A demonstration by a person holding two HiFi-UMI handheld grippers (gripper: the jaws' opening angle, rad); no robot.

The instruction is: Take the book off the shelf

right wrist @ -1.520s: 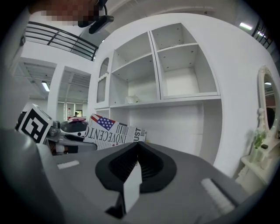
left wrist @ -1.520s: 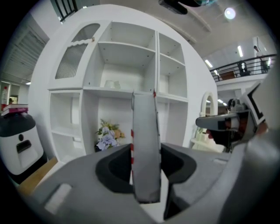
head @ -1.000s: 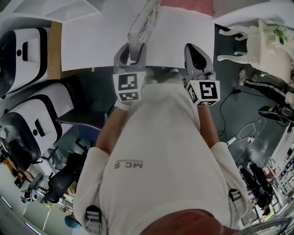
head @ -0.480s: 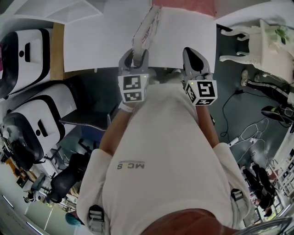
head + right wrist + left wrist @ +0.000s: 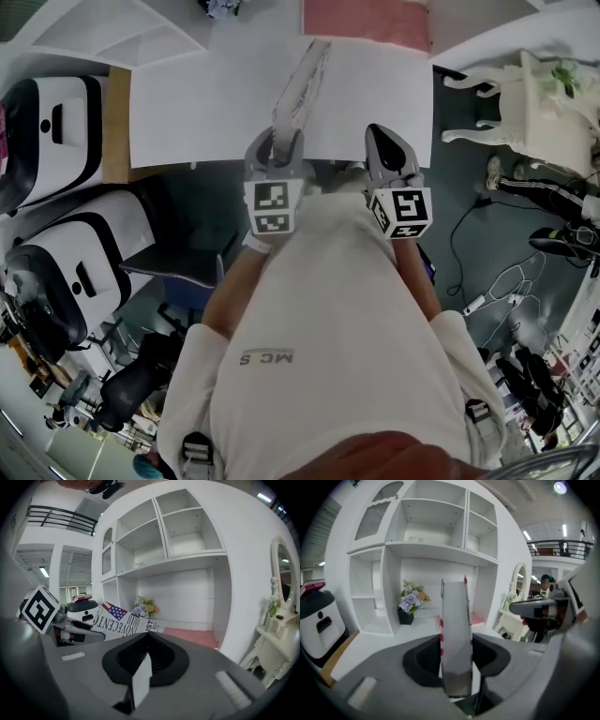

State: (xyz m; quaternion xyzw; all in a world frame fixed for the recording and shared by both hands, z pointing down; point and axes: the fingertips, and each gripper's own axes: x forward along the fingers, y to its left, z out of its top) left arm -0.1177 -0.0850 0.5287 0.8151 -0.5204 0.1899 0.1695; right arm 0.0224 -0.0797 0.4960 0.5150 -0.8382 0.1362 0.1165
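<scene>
Status of task: judged nearly complete. The book (image 5: 300, 86) is out of the shelf unit (image 5: 436, 550); no part of it stands in any compartment that the pictures show. What appears to be left is to carry it clear or set it down, and the task sentence does not say where.

Left tool (image 5: 277, 142): clamped on the book. The left gripper view shows both dark pads pressed against the faces of the volume, one on each side, with the grey edge of the book rising straight up from between them. The grip sits at the near end of the book; most of its length runs forward, away from the person.

Position of the book: in the head view it is held on edge, reaching from the left tool out over the white table (image 5: 187, 103) in front of the shelf unit. Whether its far end touches the table cannot be told. The right gripper view shows its newspaper-print cover with a flag motif, to the left of the flower pot (image 5: 144, 607) at the back of the table.

Right tool (image 5: 388, 152): jaws drawn together with nothing between them. It hangs just beside the left tool, to the right of the book and apart from it, taking no share of the load.

Risk noted: a one-end grip on a long thin book may let it sag or pivot
</scene>
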